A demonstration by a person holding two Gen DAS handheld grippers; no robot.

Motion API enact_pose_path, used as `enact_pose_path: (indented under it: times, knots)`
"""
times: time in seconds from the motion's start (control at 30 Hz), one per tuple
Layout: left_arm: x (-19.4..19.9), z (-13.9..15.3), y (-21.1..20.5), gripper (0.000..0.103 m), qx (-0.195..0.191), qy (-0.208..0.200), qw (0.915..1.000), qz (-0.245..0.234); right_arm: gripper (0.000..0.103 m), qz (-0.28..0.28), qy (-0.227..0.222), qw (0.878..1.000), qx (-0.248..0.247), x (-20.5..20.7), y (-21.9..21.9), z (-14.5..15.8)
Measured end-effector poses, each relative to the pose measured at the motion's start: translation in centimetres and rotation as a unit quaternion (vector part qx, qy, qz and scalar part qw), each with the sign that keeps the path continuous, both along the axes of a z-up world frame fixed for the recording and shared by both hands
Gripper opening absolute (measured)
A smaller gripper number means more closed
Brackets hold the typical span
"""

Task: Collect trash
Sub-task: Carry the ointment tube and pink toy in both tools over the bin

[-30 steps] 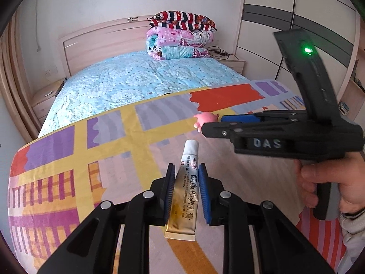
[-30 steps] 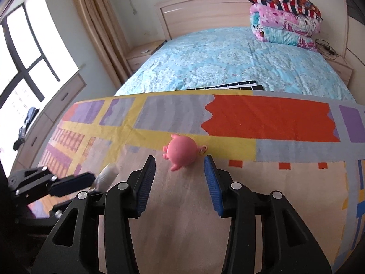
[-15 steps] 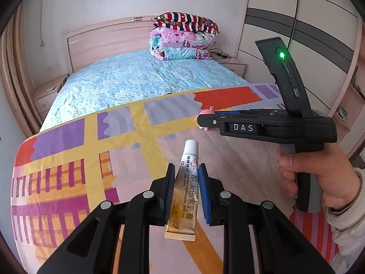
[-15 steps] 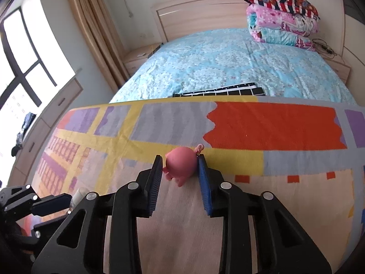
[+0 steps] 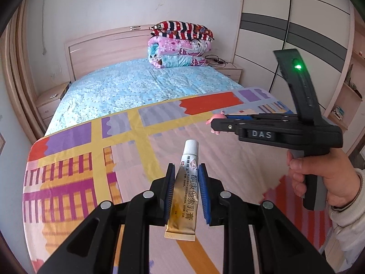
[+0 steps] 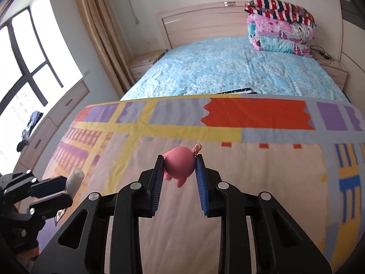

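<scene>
With the left tongs (image 5: 186,190) clamped on the ointment tube (image 5: 184,196) and the right tongs (image 6: 179,174) gripping the pink toy (image 6: 179,164), both clear above the patterned blanket (image 6: 251,182), keep each squeeze firm and carry them level toward wherever the trash goes, which is not in view.

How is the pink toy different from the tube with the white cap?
The pink toy is round and plump; the tube is long and flat. The toy is pink all over with a little ring on top; the tube is gold and white with printed writing. The right tongs grip the toy; the left tongs grip the tube. Both are held above the colourful blanket.
</scene>
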State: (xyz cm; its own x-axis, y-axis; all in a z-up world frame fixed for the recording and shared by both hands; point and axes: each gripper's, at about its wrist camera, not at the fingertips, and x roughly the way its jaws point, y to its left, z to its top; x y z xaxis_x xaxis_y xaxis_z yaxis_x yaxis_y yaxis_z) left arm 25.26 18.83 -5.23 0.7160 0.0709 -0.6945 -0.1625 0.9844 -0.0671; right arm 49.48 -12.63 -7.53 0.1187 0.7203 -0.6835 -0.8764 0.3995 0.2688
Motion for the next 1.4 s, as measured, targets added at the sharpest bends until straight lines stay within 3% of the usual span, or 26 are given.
enact_pose_path:
  times: [0.27, 0.83, 1.17, 1.4]
  knots:
    - [-3.1, 1.9, -3.2, 0.021, 0.008, -0.012, 0.9999, -0.005, 0.028, 0.015, -0.021, 1.0, 0.009, -3.3, -4.3, 1.8]
    - [-8.9, 2.8, -8.8, 0.021, 0.011, -0.028, 0.9994, -0.016, 0.028, 0.047, -0.054, 0.997, 0.039, -10.1, -13.1, 5.0]
    - [-13.0, 1.8, -12.2, 0.021, 0.003, -0.037, 0.9989, -0.028, 0.028, 0.066, -0.027, 0.996, 0.046, -13.8, -17.9, 3.3]
    - [-16.4, -0.2, -14.9, 0.021, -0.028, -0.042, 0.9983, -0.027, 0.028, 0.081, 0.009, 0.996, 0.042, -16.3, -21.0, 0.9]
